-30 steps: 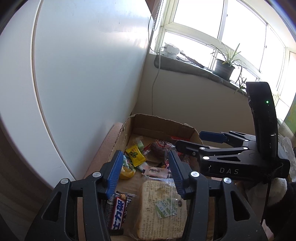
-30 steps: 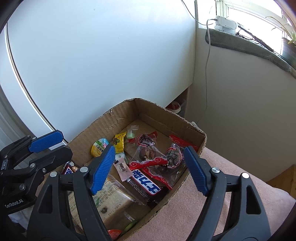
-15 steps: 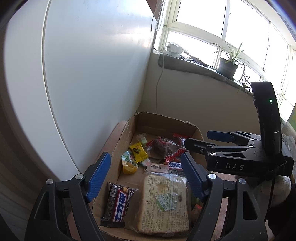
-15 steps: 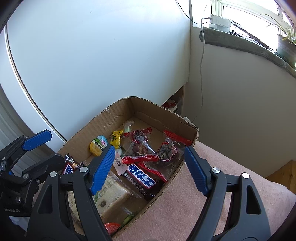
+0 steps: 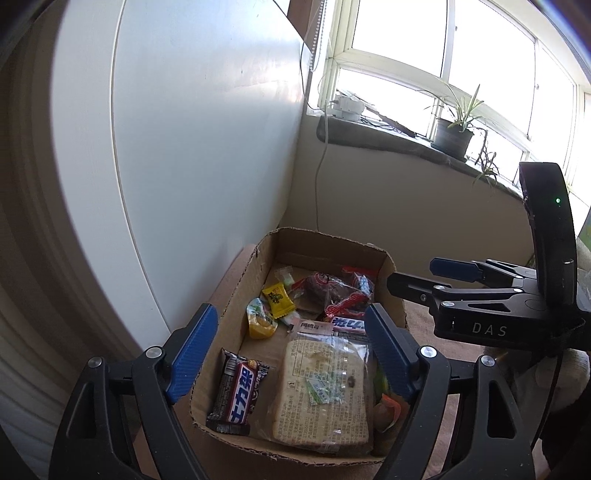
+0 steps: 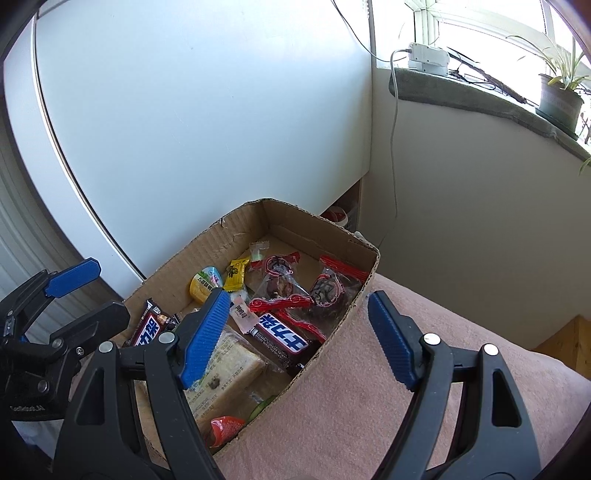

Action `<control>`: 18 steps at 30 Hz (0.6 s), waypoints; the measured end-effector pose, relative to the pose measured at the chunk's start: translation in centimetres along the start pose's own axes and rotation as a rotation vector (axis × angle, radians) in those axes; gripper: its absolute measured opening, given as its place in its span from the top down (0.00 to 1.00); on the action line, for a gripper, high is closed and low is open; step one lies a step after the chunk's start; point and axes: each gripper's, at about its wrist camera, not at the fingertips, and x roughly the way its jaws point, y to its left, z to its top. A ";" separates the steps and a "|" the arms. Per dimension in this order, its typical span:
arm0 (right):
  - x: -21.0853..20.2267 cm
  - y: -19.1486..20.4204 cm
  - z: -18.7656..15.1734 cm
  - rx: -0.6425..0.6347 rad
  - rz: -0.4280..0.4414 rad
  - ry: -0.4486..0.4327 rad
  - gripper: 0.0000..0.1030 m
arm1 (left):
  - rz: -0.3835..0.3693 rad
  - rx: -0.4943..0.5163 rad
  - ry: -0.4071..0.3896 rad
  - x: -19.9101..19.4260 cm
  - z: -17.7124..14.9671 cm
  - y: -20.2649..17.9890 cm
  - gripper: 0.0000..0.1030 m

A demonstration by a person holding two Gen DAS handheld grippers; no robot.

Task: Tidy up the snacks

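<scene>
Lifting both empty, spread tongs, left tongs just widened and right tongs, keep clear of the cardboard box rim before choosing another snack.

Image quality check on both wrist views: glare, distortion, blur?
Left wrist view: window blown out white, cardboard box interior dimmer but labels readable; strong fisheye bend on the white panel. Right wrist view: evener light, window clipped only at the top corner, same edge curvature, dark vignette corners. No motion blur in either.
</scene>
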 end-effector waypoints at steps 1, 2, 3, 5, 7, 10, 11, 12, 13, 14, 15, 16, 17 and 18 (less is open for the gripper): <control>-0.3 0.0 -0.1 -0.001 0.000 -0.005 0.22 | 0.001 0.002 -0.004 -0.3 0.0 -0.1 0.21; -0.6 0.1 -0.2 -0.002 -0.001 -0.009 0.22 | 0.001 0.005 -0.008 -0.5 0.0 -0.2 0.21; -0.9 0.1 -0.3 -0.003 -0.003 -0.015 0.22 | 0.002 0.007 -0.011 -0.7 -0.1 -0.3 0.21; -1.4 0.0 -0.5 0.000 -0.002 -0.022 0.22 | 0.002 0.012 -0.016 -1.0 -0.2 -0.5 0.21; -2.1 0.0 -0.7 0.006 0.002 -0.031 0.22 | 0.002 0.013 -0.022 -1.3 -0.3 -0.6 0.21; -3.2 0.0 -1.1 0.009 0.000 -0.050 0.22 | 0.001 0.008 -0.027 -1.6 -0.5 -0.6 0.21; -3.6 0.0 -1.2 0.008 -0.001 -0.056 0.22 | 0.000 0.007 -0.029 -1.7 -0.5 -0.7 0.21; -4.0 0.1 -1.3 0.007 -0.003 -0.061 0.22 | 0.001 0.007 -0.031 -1.8 -0.6 -0.7 0.21; -4.3 0.1 -1.5 0.004 -0.005 -0.065 0.22 | 0.000 0.008 -0.032 -2.0 -0.6 -0.8 0.21; -4.6 0.3 -1.6 0.000 -0.008 -0.069 0.22 | -0.001 0.010 -0.034 -2.1 -0.7 -0.8 0.21; -5.0 0.4 -1.7 -0.004 -0.011 -0.074 0.22 | 0.000 0.010 -0.036 -2.3 -0.7 -0.9 0.21; -5.3 0.5 -1.9 -0.008 -0.015 -0.077 0.22 | -0.001 0.011 -0.039 -2.4 -0.8 -1.0 0.21; -5.7 0.6 -2.0 -0.011 -0.019 -0.081 0.20 | -0.002 0.013 -0.041 -2.5 -0.9 -1.1 0.21; -6.0 0.8 -2.2 -0.012 -0.023 -0.087 0.10 | -0.001 0.014 -0.042 -2.7 -0.9 -1.2 0.21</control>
